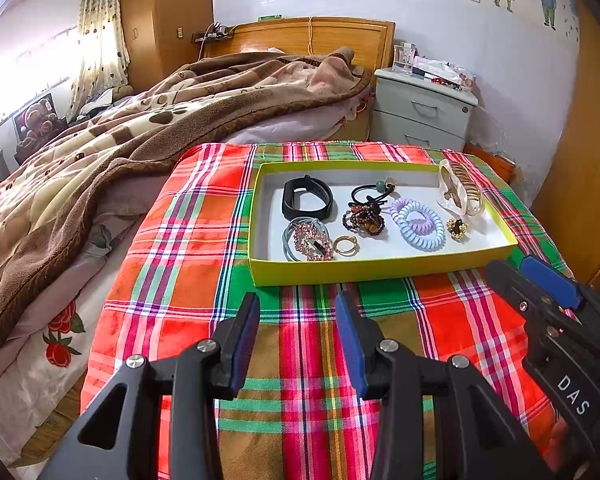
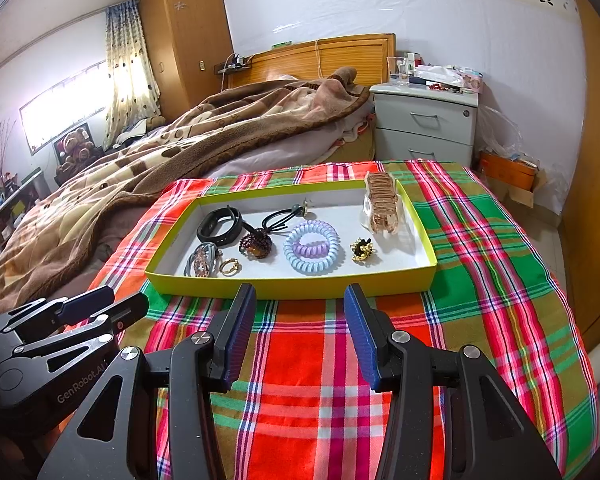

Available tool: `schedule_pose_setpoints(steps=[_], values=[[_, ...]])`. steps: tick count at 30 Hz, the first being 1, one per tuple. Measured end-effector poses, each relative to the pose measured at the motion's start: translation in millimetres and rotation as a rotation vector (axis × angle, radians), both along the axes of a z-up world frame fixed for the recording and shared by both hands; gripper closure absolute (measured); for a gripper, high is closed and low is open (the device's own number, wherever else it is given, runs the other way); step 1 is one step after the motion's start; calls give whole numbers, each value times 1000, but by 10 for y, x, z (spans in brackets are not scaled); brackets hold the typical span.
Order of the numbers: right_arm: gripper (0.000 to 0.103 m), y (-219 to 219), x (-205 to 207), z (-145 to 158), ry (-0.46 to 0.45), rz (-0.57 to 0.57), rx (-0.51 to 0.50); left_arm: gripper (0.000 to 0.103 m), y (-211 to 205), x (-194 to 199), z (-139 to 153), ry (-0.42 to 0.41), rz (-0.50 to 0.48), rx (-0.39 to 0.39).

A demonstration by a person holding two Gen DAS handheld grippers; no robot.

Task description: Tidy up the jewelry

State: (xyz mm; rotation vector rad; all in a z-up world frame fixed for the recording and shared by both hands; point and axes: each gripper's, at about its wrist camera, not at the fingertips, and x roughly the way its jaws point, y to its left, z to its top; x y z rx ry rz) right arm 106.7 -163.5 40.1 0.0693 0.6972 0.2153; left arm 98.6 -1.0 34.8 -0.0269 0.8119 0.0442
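A shallow yellow-green box (image 1: pixel 340 274) (image 2: pixel 292 290) sits on a plaid cloth and holds the jewelry: a black wristband (image 1: pixel 306 198) (image 2: pixel 220 226), a grey hair tie with a pink rhinestone piece (image 1: pixel 310 242), a gold ring (image 1: pixel 346 245) (image 2: pixel 230 267), a dark beaded bracelet (image 1: pixel 364 218) (image 2: pixel 256 245), spiral hair ties (image 1: pixel 418 224) (image 2: pixel 311 247), a gold brooch (image 1: pixel 457 228) (image 2: pixel 362 250) and a gold hair claw (image 1: pixel 462 192) (image 2: pixel 382 202). My left gripper (image 1: pixel 298 308) is open and empty before the box. My right gripper (image 2: pixel 300 300) is open and empty too.
The plaid cloth (image 1: pixel 300 360) covers a table beside a bed with a brown blanket (image 1: pixel 140 120). A grey nightstand (image 1: pixel 424 108) stands behind the table. A wooden wardrobe (image 2: pixel 596 200) is on the right. The right gripper's body (image 1: pixel 560 320) shows in the left wrist view.
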Motion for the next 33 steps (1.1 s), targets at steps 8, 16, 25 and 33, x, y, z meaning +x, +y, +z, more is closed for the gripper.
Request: schedule_pose_setpoints(steps=[8, 16, 25, 33], values=[[56, -3, 4, 0, 1, 0, 0, 62, -11, 3, -11, 6, 0, 2], [56, -10, 5, -4, 1, -2, 1, 62, -9, 3, -9, 4, 4, -2], [56, -31, 7, -5, 1, -4, 3, 62, -11, 2, -23, 4, 5, -3], [56, -44, 5, -6, 2, -7, 3, 62, -6, -5, -16, 6, 10, -1]])
